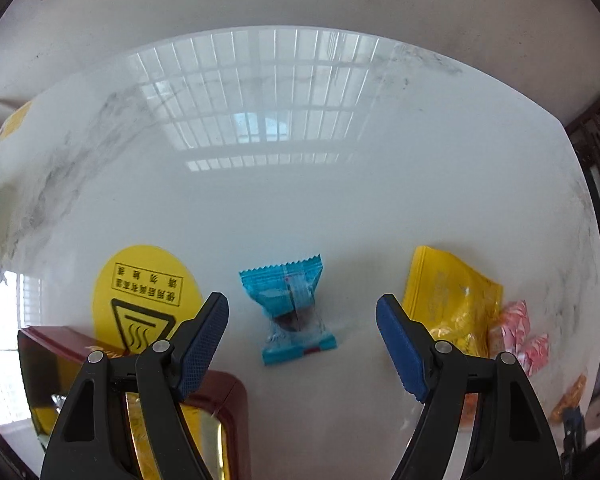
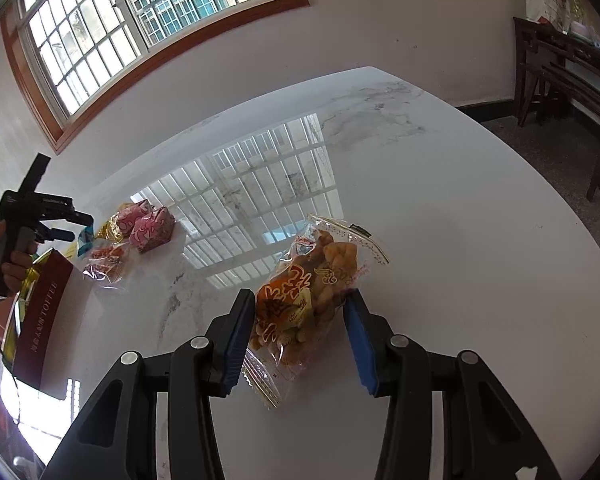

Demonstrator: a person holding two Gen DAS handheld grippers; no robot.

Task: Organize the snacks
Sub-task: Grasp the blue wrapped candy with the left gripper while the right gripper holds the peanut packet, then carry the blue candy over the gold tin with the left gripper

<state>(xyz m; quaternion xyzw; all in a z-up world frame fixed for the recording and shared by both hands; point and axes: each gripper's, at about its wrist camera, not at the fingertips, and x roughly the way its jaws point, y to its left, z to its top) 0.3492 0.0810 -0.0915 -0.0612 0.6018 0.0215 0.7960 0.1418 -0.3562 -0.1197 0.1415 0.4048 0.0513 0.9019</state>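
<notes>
In the left wrist view my left gripper (image 1: 302,316) is open, its blue pads either side of a small blue candy wrapper (image 1: 292,308) lying on the white marble table (image 1: 300,200). A yellow snack bag (image 1: 448,300) and pink wrapped sweets (image 1: 518,332) lie to its right. A dark red toffee box (image 1: 44,364) with gold lining sits under the left finger. In the right wrist view my right gripper (image 2: 300,316) is open around a clear bag of fried twists (image 2: 308,296), jaws not touching it. The left gripper (image 2: 66,226) shows at far left.
A round yellow warning sticker (image 1: 148,292) is on the table. In the right wrist view pink sweet boxes (image 2: 148,226), a small clear snack pack (image 2: 106,260) and the red toffee box (image 2: 44,312) sit at left. Dark wooden furniture (image 2: 572,76) stands at the right wall.
</notes>
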